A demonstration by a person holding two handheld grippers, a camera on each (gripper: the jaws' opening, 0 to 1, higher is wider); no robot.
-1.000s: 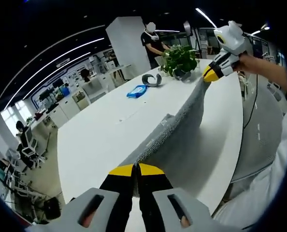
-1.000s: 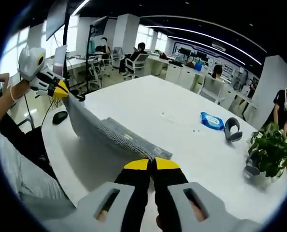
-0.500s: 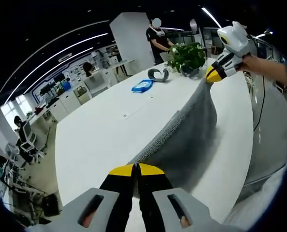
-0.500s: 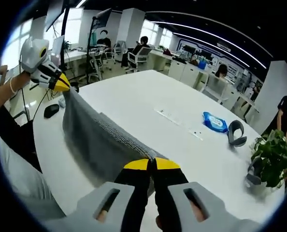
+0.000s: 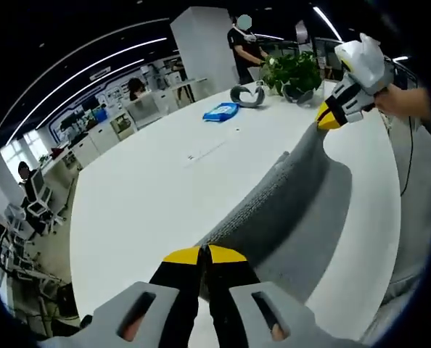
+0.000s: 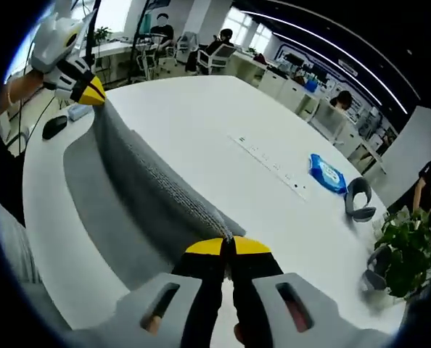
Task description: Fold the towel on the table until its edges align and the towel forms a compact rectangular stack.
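White table (image 5: 143,188); both claws pinching grey towel (image 5: 281,210).

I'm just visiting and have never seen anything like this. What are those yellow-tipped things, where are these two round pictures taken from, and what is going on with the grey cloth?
No robot arm here: a person holds a handheld claw in each hand, and a fisheye camera rides on each one. One picture looks along the left claw, the other along the right claw; each claw also appears far off in the other's picture. Both are shut on a grey towel, one at each end, stretching it above a white table to fold it. Also on the table: a blue packet, a grey curved object I can't identify, a potted plant and, near the person, a dark computer mouse.
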